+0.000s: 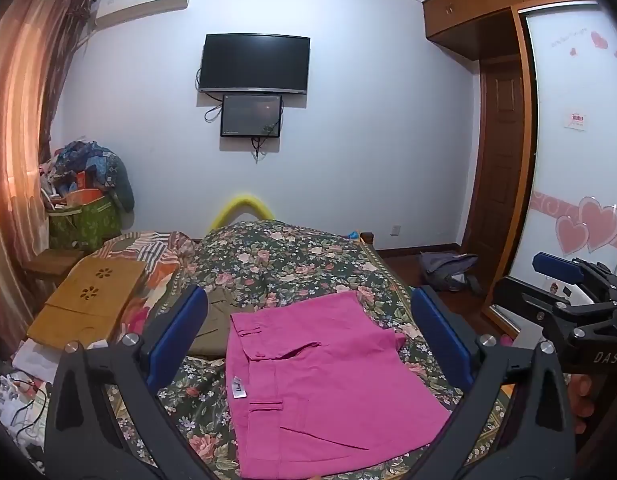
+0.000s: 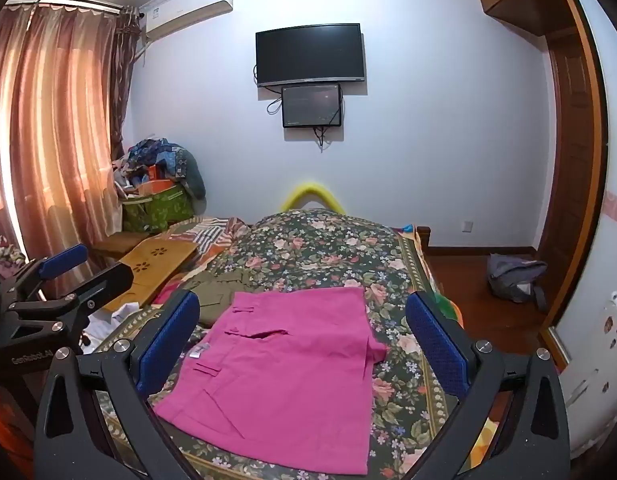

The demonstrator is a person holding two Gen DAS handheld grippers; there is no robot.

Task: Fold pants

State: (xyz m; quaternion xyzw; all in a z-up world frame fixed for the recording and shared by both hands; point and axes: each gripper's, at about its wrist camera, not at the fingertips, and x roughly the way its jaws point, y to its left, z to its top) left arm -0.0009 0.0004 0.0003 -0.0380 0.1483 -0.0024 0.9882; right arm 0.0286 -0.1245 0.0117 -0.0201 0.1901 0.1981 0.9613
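**Pink pants folded on the bed, both claws wide and empty**

The bright pink cotton pants (image 1: 324, 380) lie folded into a compact, roughly rectangular stack on the floral-patterned bedspread (image 1: 292, 256), waistband with belt loops and a small white label (image 1: 237, 389) turned to the left side. In the right wrist view the same pants (image 2: 284, 364) sit in the middle of the bed, a small flap of fabric sticking out at their right edge.

The left claw (image 1: 308, 344) hangs above the pants with its blue-padded fingers (image 1: 180, 328) spread far apart, gripping nothing. The right claw (image 2: 304, 344) is likewise wide apart and empty, held above the near edge of the pants.

Just beyond the pants, touching their far left corner, lies a folded olive-green garment (image 1: 214, 320). Left of that rests a tan wooden board with flower cut-outs (image 1: 92, 296). On the far wall hangs a black flat-screen television (image 1: 254, 63) above a smaller dark monitor (image 1: 251, 116).
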